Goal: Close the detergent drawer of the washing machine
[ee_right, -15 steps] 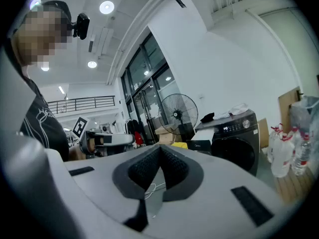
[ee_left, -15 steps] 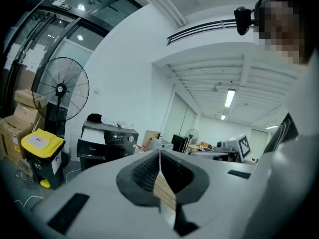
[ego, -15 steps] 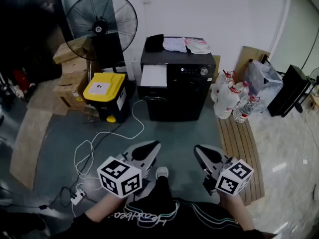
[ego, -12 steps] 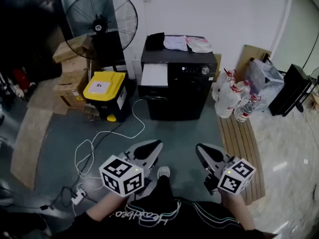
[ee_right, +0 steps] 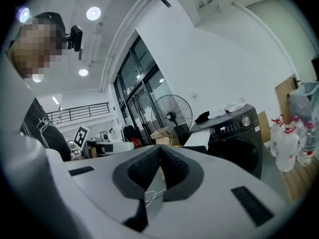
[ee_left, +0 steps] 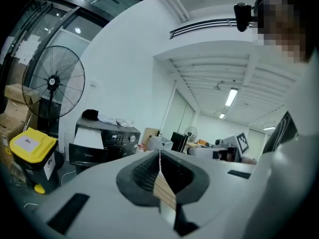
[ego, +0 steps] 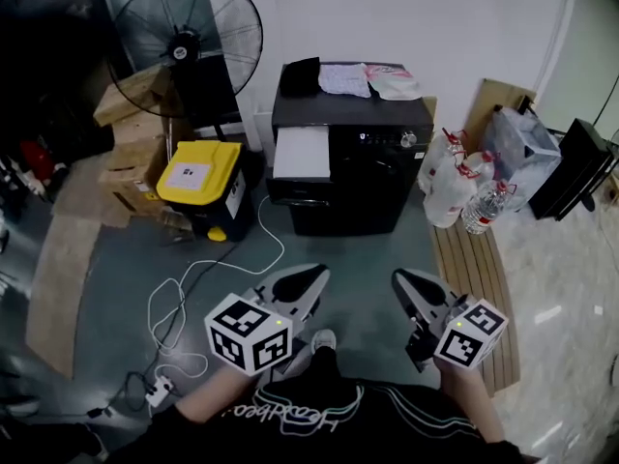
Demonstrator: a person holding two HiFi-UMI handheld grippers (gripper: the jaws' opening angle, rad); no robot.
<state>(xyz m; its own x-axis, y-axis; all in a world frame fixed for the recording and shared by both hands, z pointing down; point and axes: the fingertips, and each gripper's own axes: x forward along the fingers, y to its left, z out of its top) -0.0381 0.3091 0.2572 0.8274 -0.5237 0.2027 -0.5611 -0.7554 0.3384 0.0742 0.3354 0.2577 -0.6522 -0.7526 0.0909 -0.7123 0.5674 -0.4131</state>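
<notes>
Our left gripper (ego: 311,280) and right gripper (ego: 404,284) sit low in frame, both with jaws pressed together on nothing. The washing machine (ego: 372,177) stands at upper centre. Its detergent drawer (ego: 302,153), a pale patch at its upper left, seems to jut out, though we cannot make out detail. A fan (ego: 184,42) and a yellow-lidded bin (ego: 201,184) stand to its left.

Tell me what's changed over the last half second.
Little: the left claw and right claw have drifted slightly rightward in the head view, both shut and empty. The detergent drawer still sticks out of the washing machine, untouched.
</notes>
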